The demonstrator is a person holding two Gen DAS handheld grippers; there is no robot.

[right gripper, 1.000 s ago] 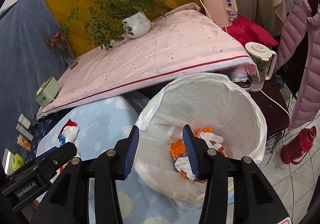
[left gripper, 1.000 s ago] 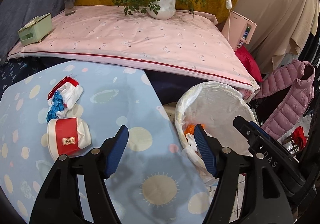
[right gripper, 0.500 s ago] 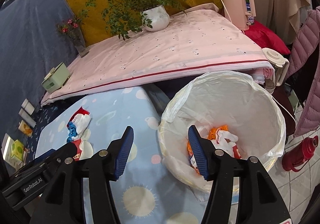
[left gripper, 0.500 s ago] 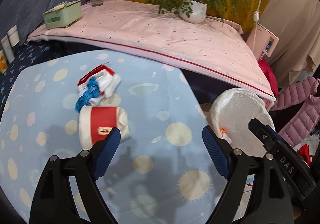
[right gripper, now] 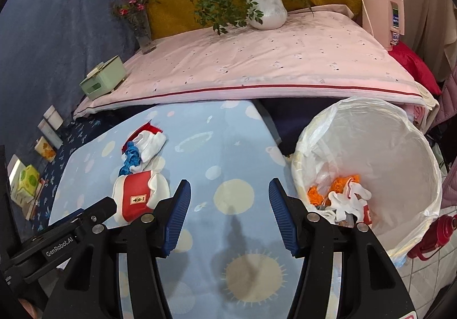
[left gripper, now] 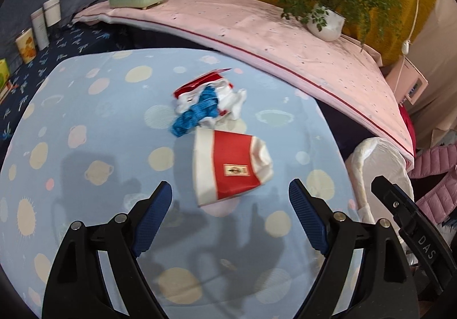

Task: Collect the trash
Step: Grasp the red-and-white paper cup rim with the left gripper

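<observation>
A flattened red-and-white paper cup [left gripper: 232, 169] lies on its side on the counter's blue planet-print cloth [left gripper: 94, 125], its long axis running roughly left to right in the left wrist view, the crushed white rim end toward the right. Just beyond it, touching or nearly so, sits a crumpled wad of white, red and blue wrappers [left gripper: 207, 105].

The left claw [left gripper: 230, 216] hovers above the cloth just short of the cup, its blue pads well apart and nothing between them; the jaws have just been opening. The right claw [right gripper: 230, 214] hangs over bare cloth between the cup [right gripper: 140, 196] and the bin, jaws parted and empty, also just opened wider.

The white-lined trash bin [right gripper: 400, 147] stands off the counter's right edge, holding orange and white scraps [right gripper: 342, 195]. Open cloth surrounds both pieces on the left and near sides; a pink-covered bed [right gripper: 271, 62] borders the far edge.
</observation>
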